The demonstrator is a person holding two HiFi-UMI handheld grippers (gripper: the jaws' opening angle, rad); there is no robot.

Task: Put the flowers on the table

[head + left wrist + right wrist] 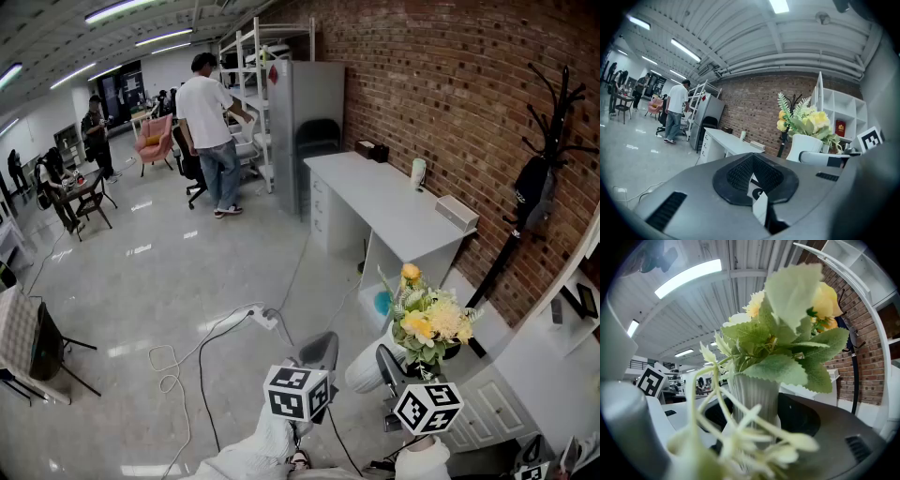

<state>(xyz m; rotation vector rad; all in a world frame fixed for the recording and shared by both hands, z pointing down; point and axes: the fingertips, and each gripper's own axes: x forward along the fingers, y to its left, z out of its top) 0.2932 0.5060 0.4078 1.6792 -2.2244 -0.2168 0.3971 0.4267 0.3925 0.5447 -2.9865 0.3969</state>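
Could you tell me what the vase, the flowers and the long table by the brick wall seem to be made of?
Vase: white, matte, finely ribbed; ceramic or plastic, I cannot tell which.
Flowers: likely artificial, fabric or plastic; the leaves look stiff and evenly coloured.
Table: pale grey, smooth, flat panels; probably painted or laminated board.

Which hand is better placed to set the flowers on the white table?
Right. The right hand-held gripper grips the white ribbed vase of yellow flowers; the left hand-held gripper is shut and empty.
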